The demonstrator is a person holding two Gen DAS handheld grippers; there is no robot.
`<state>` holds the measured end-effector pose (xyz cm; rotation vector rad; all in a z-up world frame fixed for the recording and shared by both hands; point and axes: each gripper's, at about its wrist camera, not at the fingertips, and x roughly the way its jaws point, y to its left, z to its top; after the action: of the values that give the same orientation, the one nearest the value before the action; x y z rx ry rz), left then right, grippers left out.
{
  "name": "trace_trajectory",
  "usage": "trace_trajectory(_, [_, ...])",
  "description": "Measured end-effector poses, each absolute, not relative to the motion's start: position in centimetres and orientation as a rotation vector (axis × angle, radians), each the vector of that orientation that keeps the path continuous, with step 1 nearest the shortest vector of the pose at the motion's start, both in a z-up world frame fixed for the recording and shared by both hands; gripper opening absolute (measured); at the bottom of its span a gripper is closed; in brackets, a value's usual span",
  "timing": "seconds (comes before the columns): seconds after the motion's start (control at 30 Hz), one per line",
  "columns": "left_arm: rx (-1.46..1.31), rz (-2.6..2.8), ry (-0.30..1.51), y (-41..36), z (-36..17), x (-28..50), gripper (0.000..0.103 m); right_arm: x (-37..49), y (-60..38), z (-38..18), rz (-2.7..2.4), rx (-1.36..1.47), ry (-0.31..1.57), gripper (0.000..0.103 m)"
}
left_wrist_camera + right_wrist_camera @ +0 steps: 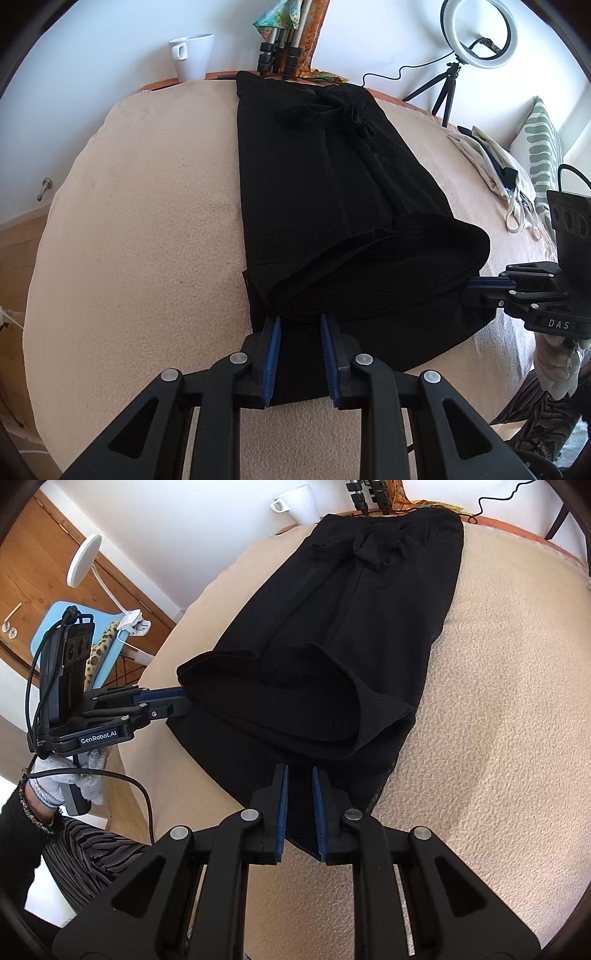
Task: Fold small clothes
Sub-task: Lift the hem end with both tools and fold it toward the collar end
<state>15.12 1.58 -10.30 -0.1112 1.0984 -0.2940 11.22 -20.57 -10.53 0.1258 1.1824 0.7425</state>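
Lying between the slightly parted jaws of each hand-held gripper [300,319] [299,770]: black garment [332,184] on beige blanket [147,221].

Black garment [332,192]: thin woven cloth, matt, faintly crinkled texture. Beige cover [140,221] on tabletop: fleecy cloth, nubbly, matt. Left tongs [298,325] and right tongs [300,775]: black plastic, matt; blue ribbed pads [272,354], rubbery look; bright metal rivets [238,357]. White mug [192,55]: glazed ceramic, glossy. Wooden door [33,565]: smooth, satin. Glove [55,786]: light knit cloth
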Motion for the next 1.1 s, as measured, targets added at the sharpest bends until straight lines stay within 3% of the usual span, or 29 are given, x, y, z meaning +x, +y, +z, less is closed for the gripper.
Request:
trace_trajectory(0.37, [-0.114, -0.213, 0.919, 2.6, -7.0, 17.0, 0.019, 14.8, -22.8, -8.9, 0.567, 0.145, 1.067, 0.014])
trace_trajectory(0.83, [-0.070, -0.363, 1.055, -0.2, -9.6, 17.0, 0.019, 13.5, -20.7, -9.6, 0.693, 0.168, 1.116, 0.014])
trace_trajectory(1.1, [-0.029, -0.173, 0.983, 1.3, -9.9, 20.2, 0.019, 14.6, -21.0, -10.5, 0.586, 0.165, 1.135, 0.014])
